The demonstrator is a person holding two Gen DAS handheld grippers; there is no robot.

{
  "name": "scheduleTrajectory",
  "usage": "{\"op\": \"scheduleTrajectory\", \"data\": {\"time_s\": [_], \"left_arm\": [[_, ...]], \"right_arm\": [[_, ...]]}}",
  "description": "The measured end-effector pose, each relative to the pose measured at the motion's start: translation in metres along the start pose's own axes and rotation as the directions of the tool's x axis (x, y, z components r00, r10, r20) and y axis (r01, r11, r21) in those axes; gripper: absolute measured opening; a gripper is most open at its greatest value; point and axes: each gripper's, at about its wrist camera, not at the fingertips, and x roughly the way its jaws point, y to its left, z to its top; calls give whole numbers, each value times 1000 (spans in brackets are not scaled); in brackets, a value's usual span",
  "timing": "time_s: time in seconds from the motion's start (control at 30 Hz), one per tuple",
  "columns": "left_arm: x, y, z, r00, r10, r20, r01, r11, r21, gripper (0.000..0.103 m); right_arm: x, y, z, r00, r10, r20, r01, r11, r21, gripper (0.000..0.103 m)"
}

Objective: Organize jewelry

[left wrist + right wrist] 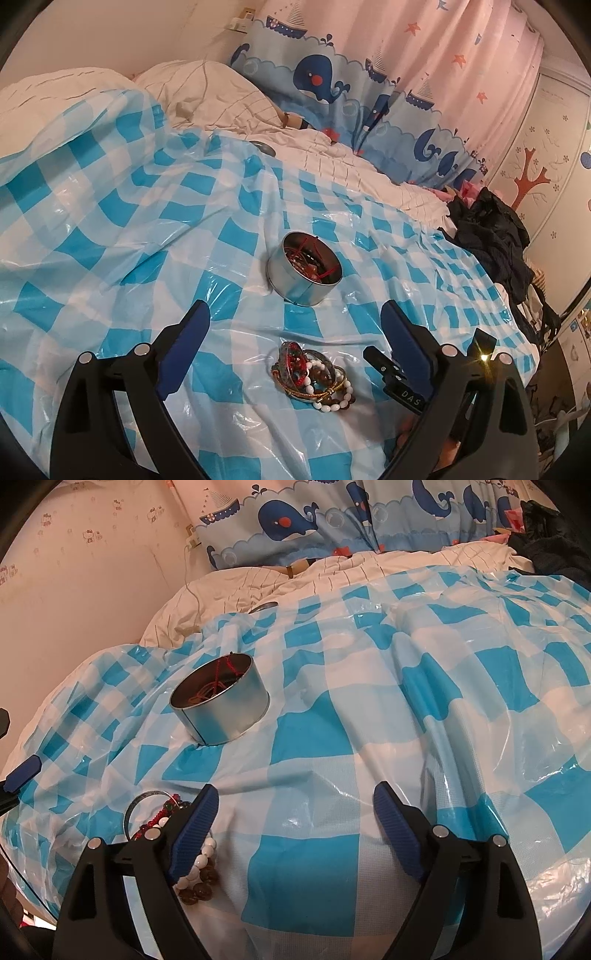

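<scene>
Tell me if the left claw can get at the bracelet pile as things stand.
Probably yes. The left claw is open and empty, the bracelets lie on the checked sheet right below its fingers, and nothing lies between; the tin sits beyond.

Round silver tin [303,272] upright, bracelets inside; nearby, tangled beaded bracelet heap [314,373] on checked sheet.

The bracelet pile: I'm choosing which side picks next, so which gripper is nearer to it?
Left. The left gripper is open with the bracelet pile lying between its fingers. The right gripper is open beside it; the pile sits just outside its left finger.
</scene>
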Motion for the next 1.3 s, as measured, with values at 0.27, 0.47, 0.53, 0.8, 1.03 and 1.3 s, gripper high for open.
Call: {"op": "scheduleTrajectory", "data": {"time_s": [0.27, 0.47, 0.53, 0.8, 1.03, 1.3], "left_arm": [[0, 0, 0, 1000, 1, 1, -1, 1000, 1, 90], [1, 0, 0, 1000, 0, -1, 0, 1000, 2, 90], [1, 1, 0, 1000, 1, -2, -1, 1000, 4, 90], [4, 0, -5, 1000, 11, -10, -11, 1000, 3, 91], [5, 0, -6, 1000, 13, -12, -13, 1000, 4, 91], [7, -1, -6, 1000, 17, -17, -17, 1000, 5, 91]], "right_arm": [[0, 1, 0, 1000, 0, 0, 0, 1000, 1, 83], [0, 1, 1, 1000, 1, 0, -1, 1000, 1, 83], [0, 1, 2, 1000, 1, 0, -1, 1000, 1, 83], [1, 1, 0, 1000, 5, -1, -5, 1000, 0, 84], [1, 2, 0, 1000, 4, -1, -4, 1000, 0, 85], [1, 3, 0, 1000, 8, -1, -8, 1000, 0, 86]]}}
